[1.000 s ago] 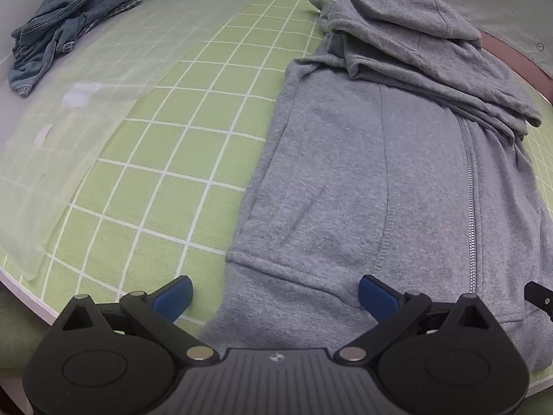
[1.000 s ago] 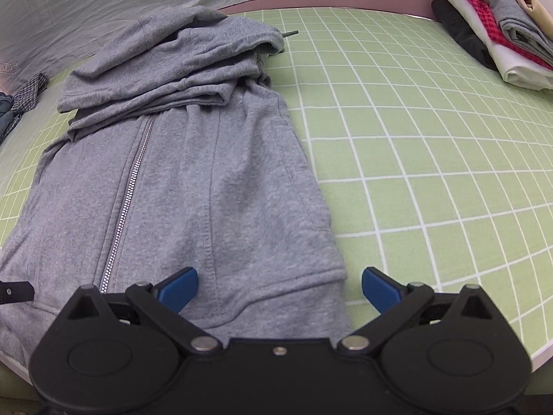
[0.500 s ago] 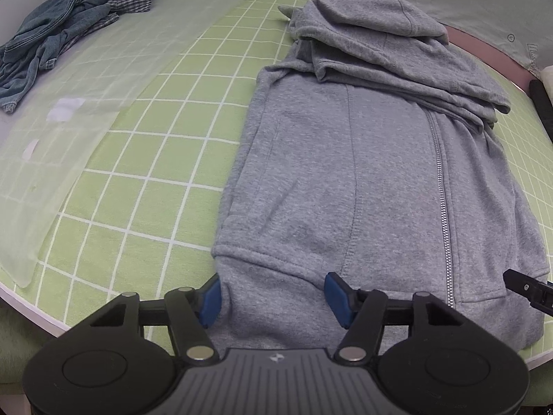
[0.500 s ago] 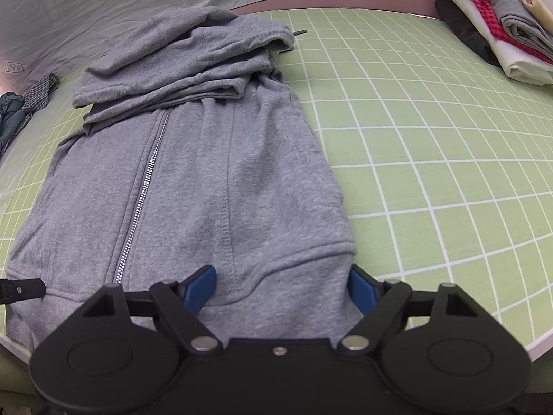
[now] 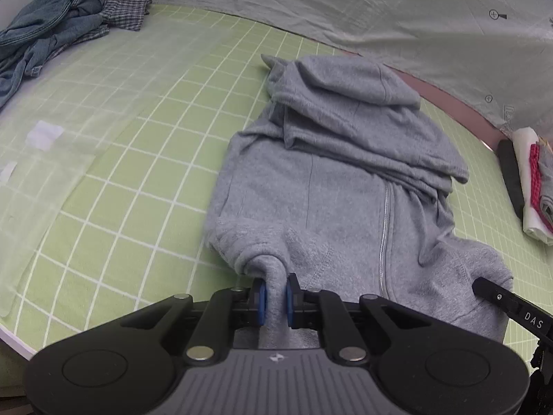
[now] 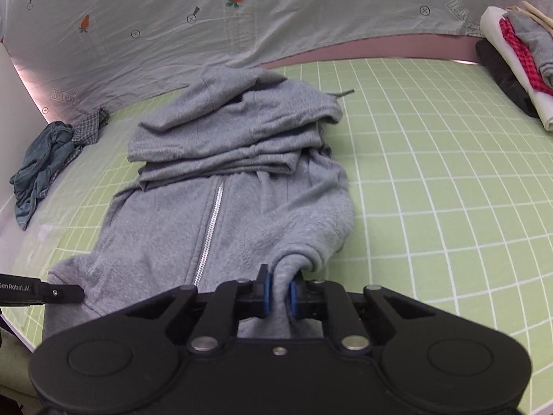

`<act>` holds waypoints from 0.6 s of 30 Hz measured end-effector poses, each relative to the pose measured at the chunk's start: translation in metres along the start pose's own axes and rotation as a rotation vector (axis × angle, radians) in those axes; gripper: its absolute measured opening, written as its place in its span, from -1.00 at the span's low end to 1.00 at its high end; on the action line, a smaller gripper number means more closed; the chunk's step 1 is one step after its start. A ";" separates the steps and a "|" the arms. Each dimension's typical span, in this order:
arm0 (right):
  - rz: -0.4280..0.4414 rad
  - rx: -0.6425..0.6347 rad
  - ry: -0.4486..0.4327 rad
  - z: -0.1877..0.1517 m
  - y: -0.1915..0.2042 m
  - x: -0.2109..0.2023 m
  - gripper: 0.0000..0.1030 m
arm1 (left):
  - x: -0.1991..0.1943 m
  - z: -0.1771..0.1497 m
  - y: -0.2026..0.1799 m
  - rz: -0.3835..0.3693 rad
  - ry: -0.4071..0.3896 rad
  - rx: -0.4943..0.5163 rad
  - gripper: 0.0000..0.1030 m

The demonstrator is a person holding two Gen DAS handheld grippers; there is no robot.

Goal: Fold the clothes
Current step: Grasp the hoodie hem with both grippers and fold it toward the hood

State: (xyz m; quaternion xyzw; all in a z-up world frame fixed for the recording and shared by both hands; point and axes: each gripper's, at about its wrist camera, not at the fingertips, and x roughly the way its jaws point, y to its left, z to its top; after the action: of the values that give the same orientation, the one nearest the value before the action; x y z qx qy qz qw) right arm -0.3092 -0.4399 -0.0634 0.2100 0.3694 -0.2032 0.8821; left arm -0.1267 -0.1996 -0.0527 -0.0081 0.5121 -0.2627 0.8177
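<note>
A grey zip hoodie (image 5: pixel 331 186) lies front up on the green grid mat (image 5: pixel 145 159), hood and sleeves folded over the chest at the far end. My left gripper (image 5: pixel 275 297) is shut on the hem at the hoodie's left bottom corner and holds it raised and bunched. In the right wrist view the hoodie (image 6: pixel 235 186) fills the middle. My right gripper (image 6: pixel 280 292) is shut on the hem at the right bottom corner, also lifted. Each gripper's tip shows at the edge of the other's view.
A heap of denim and checked clothes (image 5: pixel 52 34) lies at the far left of the mat. A stack of folded clothes (image 6: pixel 515 62) sits at the far right. A pale sheet with carrot prints (image 6: pixel 242 17) hangs behind. The mat's near edge (image 5: pixel 13 339) is close.
Both grippers went from open around the hem to shut on it. They have lifted the bottom corners, and the hem now bunches up off the mat.
</note>
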 end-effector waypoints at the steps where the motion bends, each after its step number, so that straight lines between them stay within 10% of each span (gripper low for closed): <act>1: 0.005 0.002 -0.021 0.008 0.000 -0.001 -0.78 | -0.003 0.008 -0.002 -0.008 -0.019 -0.003 -0.76; 18: -0.014 0.082 -0.216 0.126 -0.013 0.040 -0.79 | 0.029 0.148 -0.027 -0.066 -0.182 -0.005 -0.76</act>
State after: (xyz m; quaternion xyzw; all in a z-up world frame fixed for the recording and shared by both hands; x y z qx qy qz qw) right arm -0.2191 -0.5245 -0.0150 0.2200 0.2650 -0.2457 0.9061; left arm -0.0038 -0.2733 0.0007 -0.0510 0.4358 -0.2864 0.8517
